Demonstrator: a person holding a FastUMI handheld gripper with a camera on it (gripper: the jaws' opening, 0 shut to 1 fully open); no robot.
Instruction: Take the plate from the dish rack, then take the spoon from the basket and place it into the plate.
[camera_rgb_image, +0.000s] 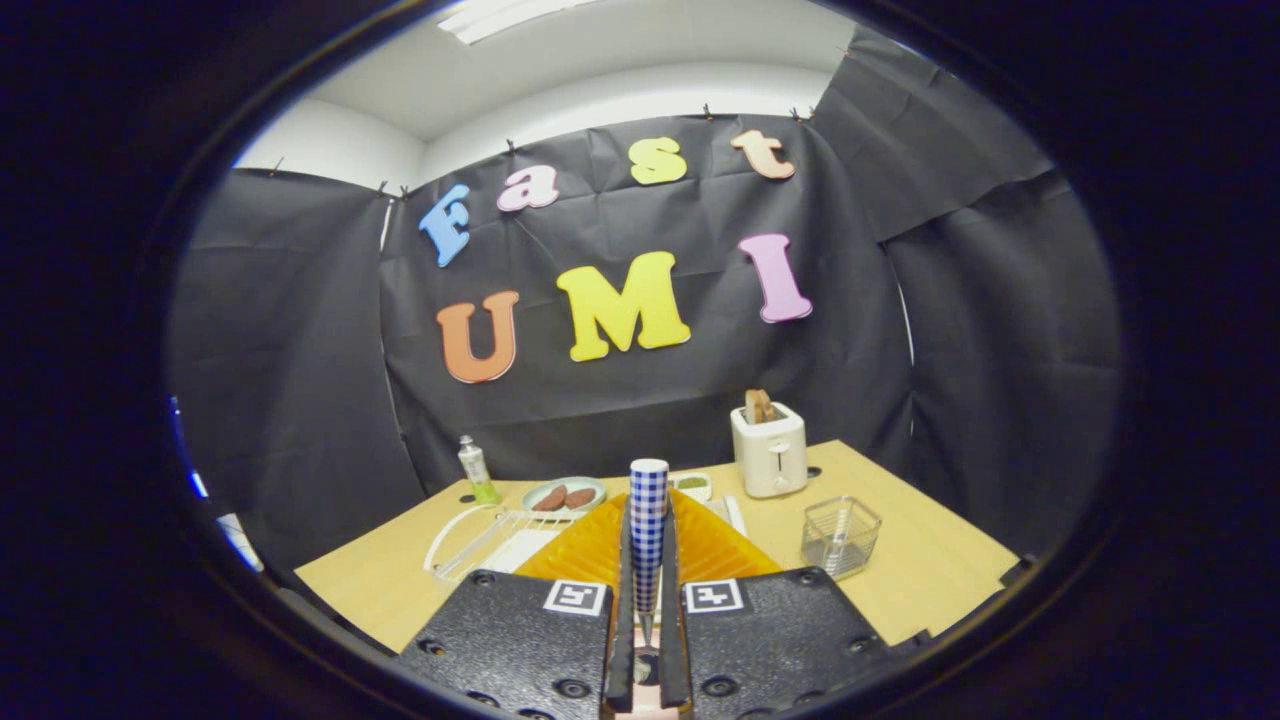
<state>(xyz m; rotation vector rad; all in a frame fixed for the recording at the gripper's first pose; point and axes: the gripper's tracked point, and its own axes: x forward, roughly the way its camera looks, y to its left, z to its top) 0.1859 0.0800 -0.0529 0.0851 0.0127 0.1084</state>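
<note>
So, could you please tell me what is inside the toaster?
A browned slice of toast stands in the white toaster, its top sticking out; the lower part is hidden within. The gripper fingers are shut on the checked spoon handle.

Counter (930, 560): pale wood-look, matt, smooth. Spoon (648, 530) handle: checked pattern, slight sheen, pinched between fingers (622, 600). Plate (710, 545): ribbed, glossy orange plastic. Basket (840, 535): clear wire or plastic, cannot tell. Toaster (769, 450): smooth cream plastic. Dish rack (480, 540): white coated wire. Booth wall: creased matt cloth.
</note>
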